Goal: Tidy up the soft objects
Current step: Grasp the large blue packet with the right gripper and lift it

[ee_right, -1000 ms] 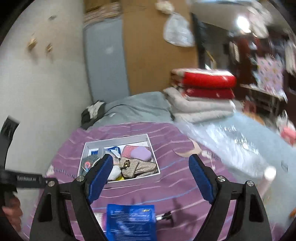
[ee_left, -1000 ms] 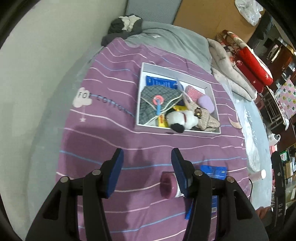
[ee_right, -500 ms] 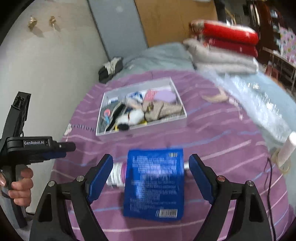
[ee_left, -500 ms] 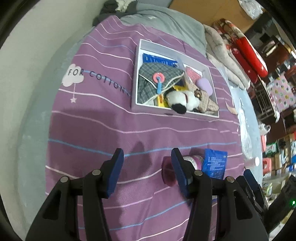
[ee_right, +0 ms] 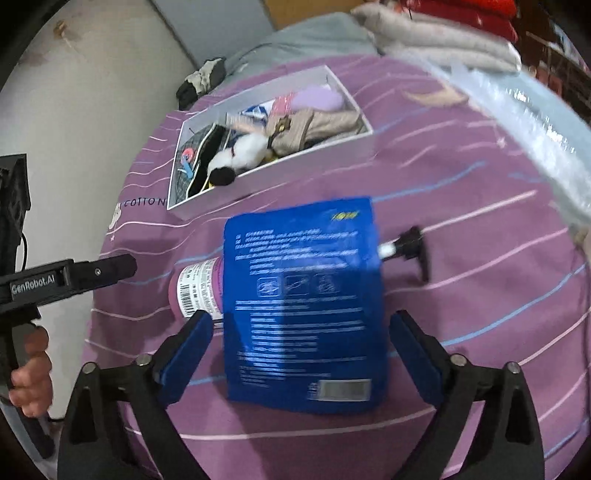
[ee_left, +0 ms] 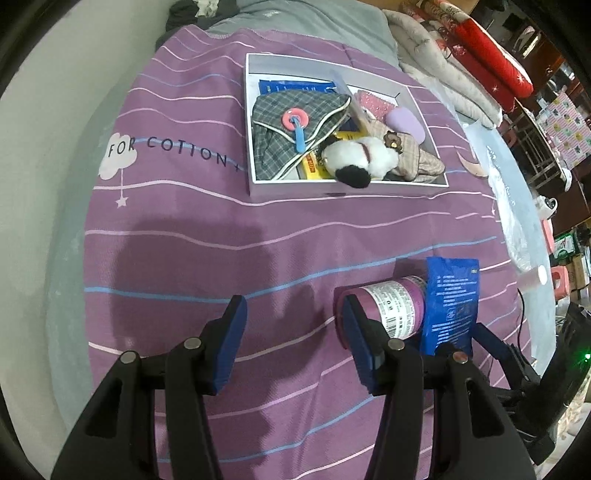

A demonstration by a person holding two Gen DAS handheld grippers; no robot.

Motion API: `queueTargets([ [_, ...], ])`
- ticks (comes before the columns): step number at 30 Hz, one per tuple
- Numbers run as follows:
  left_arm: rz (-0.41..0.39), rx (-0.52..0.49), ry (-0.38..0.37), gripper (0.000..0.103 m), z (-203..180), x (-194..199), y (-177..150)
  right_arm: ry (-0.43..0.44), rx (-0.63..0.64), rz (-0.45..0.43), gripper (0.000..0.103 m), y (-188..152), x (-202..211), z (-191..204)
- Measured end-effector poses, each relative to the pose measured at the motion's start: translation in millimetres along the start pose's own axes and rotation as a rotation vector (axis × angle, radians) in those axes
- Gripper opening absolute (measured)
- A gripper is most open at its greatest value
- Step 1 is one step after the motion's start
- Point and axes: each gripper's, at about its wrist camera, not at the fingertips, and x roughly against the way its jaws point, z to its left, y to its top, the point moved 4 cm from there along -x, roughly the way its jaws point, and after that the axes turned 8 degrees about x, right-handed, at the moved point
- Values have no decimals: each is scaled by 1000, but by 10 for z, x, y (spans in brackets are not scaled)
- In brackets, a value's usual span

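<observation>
A blue soft packet (ee_right: 306, 306) lies on the purple bedspread, resting over a purple pump bottle (ee_right: 197, 290) that lies on its side. My right gripper (ee_right: 301, 354) is open, its jaws on either side of the packet's near half. My left gripper (ee_left: 291, 332) is open and empty above the bedspread; the bottle (ee_left: 391, 310) and packet (ee_left: 450, 302) sit just right of its right finger. A white box (ee_left: 255, 110) farther back holds a plaid pouch, a white plush toy (ee_left: 358, 158) and other soft items.
The box also shows in the right wrist view (ee_right: 314, 162). Folded red and beige blankets (ee_left: 461, 44) lie at the far right. A clear plastic sheet (ee_right: 535, 122) covers the bed's right side. Grey bedding (ee_left: 295, 22) lies beyond the box. A wall runs along the left.
My right gripper has tipped down and closed in on the blue packet, which now lies between its jaws. My left gripper has moved closer to the bedspread beside the bottle.
</observation>
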Motion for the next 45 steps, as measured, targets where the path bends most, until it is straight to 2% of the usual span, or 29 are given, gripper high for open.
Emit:
queueTargets([
  [3, 2, 9, 11, 55, 24, -23, 3, -16, 23, 34, 103, -14, -77, 72],
  [8, 7, 16, 20, 55, 44, -51, 10, -100, 96, 76, 103, -74, -180, 171],
  [14, 11, 1, 46, 55, -3, -94, 11, -199, 64, 84, 99, -79, -189, 144],
  [18, 13, -2, 47, 55, -8, -106, 16, -169, 79, 104, 86, -72, -140, 147],
  [20, 11, 1, 48, 55, 0, -105, 21, -149, 82, 101, 85, -47, -96, 159],
  [22, 11, 4, 49, 55, 5, -105, 24, -134, 99, 93, 75, -10, -40, 186],
  [29, -6, 25, 34, 55, 49, -63, 39, -84, 137, 29, 72, 147, 170, 263],
  [33, -40, 24, 25, 55, 44, -35, 84, -81, 186, -26, 73, 324, 269, 272],
  [36, -32, 39, 18, 55, 47, -111, 137, -56, 200, -39, 73, 530, 259, 237],
  [41, -66, 76, 4, 55, 13, -159, 271, 27, 205, -47, 73, 1080, 127, 195],
  [45, -141, 108, -84, 55, -63, -102, 476, 58, 189, -22, 74, 1589, -114, 190],
])
